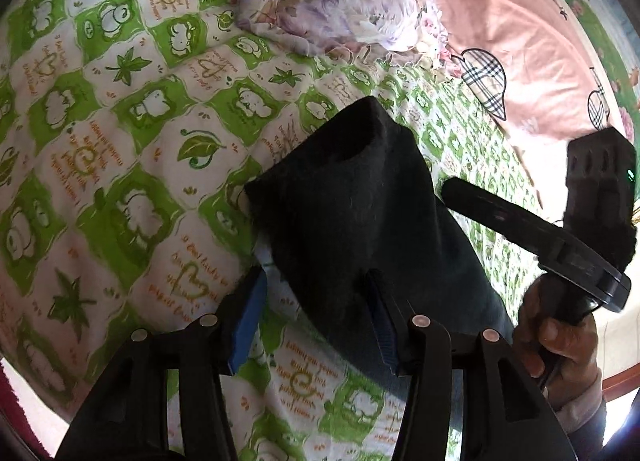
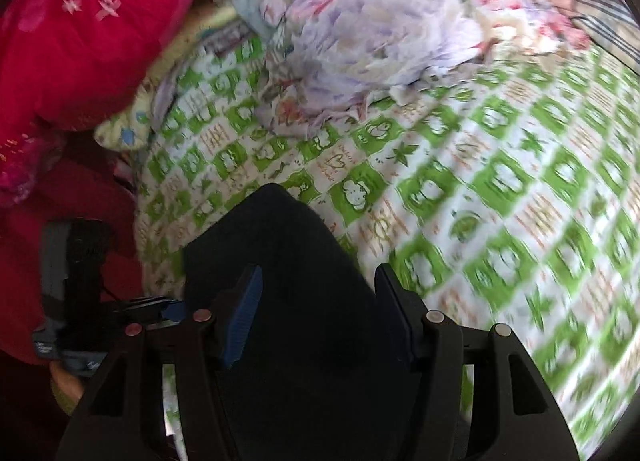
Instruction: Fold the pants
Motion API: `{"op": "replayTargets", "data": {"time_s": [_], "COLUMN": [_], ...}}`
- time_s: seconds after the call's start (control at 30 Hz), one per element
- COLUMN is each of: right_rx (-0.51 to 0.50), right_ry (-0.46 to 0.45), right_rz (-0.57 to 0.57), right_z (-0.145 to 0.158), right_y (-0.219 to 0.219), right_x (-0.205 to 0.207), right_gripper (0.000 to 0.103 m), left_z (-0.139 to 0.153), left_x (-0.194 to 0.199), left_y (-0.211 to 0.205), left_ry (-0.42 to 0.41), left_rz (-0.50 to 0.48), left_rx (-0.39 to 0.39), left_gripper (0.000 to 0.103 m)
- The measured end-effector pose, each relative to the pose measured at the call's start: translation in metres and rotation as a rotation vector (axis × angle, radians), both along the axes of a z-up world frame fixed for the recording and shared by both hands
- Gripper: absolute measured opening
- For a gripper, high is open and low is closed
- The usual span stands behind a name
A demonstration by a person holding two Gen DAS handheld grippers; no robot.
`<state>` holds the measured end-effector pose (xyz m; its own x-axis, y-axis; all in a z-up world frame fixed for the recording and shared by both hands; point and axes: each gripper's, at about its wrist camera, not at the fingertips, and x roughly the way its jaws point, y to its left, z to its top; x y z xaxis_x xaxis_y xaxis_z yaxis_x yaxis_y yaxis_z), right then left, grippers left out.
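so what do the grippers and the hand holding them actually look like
Both the left gripper and right gripper have black plastic linkage arms with round silver rivets and ribbed blue pads on the fingers. The bare right hand shows a light cuff.

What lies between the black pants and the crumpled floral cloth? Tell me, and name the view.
Only bare green-checked bedsheet separates the black pants from the floral cloth; the left wrist view shows it sharply, the blurred right wrist view agrees.

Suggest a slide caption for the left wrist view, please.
Left gripper open beside dark pants on a green checked bedsheet.
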<state>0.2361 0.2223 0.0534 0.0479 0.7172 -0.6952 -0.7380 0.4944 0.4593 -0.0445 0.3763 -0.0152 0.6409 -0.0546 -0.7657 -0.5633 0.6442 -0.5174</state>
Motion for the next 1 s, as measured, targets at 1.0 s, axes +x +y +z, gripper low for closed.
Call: {"op": "replayTargets", "data": {"time_s": [1.0], "right_rx": [0.229], "right_ry": [-0.032], "right_rz": [-0.11], "right_z": [0.05], "right_y": [-0.09], "right_x": [-0.05], "right_gripper": [0.02], "left_z": [0.079], "left_x": [0.03], "left_y": [-0.069], "left_ry": [-0.159], "left_rz": [-0.21], "left_rx": [0.134], "left_gripper": [0.015]}}
